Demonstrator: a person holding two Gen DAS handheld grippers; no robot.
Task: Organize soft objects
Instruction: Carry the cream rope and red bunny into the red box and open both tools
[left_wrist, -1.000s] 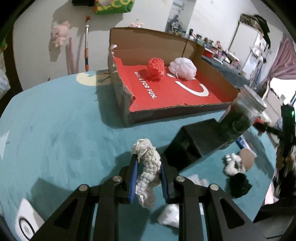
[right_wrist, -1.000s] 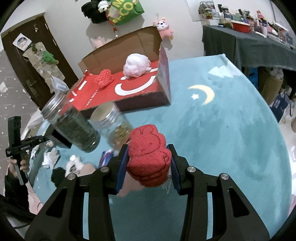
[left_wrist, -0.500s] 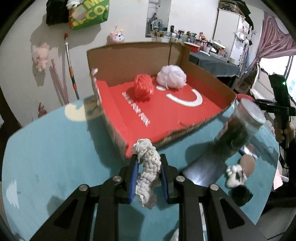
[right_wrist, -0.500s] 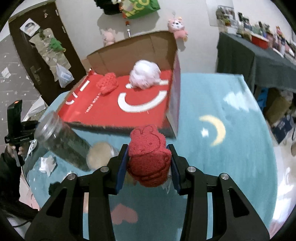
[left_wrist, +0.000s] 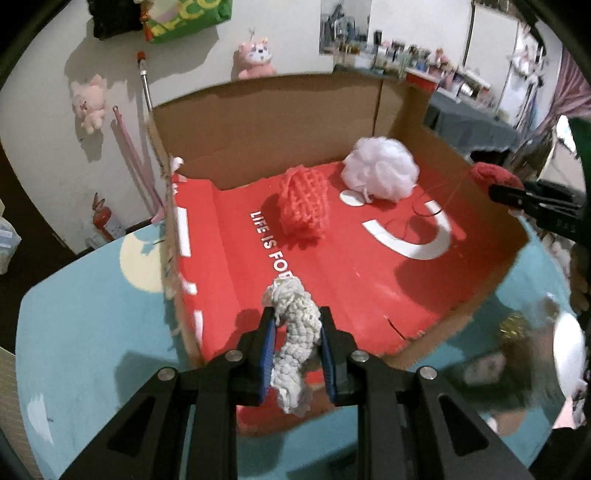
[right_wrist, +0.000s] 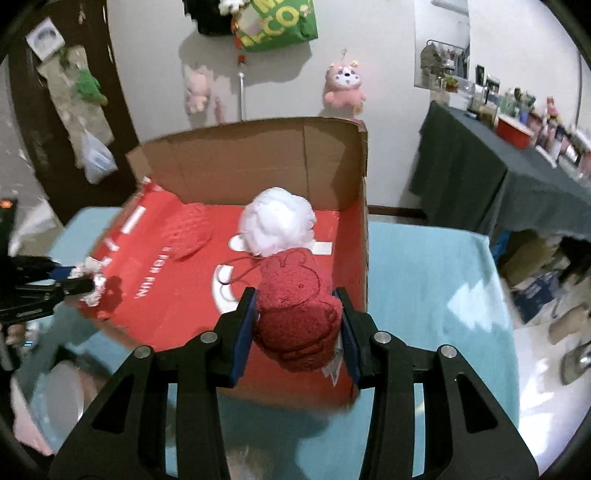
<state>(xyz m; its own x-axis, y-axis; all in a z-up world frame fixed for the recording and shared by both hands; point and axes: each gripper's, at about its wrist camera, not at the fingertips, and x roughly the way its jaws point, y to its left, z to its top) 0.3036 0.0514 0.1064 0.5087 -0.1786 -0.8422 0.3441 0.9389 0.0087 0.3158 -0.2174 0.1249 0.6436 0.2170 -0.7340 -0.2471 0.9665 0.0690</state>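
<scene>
While my left gripper (left_wrist: 297, 334) pinches a white crocheted piece (left_wrist: 295, 345) over the near edge of the red-lined cardboard box (left_wrist: 258, 122), my right gripper (right_wrist: 297, 325) clamps a dark red plush toy (right_wrist: 297, 308) above the box's right side. Inside the box lie a coral knitted piece (left_wrist: 304, 208) and, just beside it, a white mesh pouf (left_wrist: 380, 170).

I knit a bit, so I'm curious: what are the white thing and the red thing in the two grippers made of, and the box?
White piece: looks like crocheted cotton yarn, matte, with visible chunky loops.
Red piece: seems a fuzzy terry or fleece cloth with a stitched bunny outline.
Box: corrugated cardboard, with plain brown walls, frayed edges and a smooth red printed floor.
</scene>
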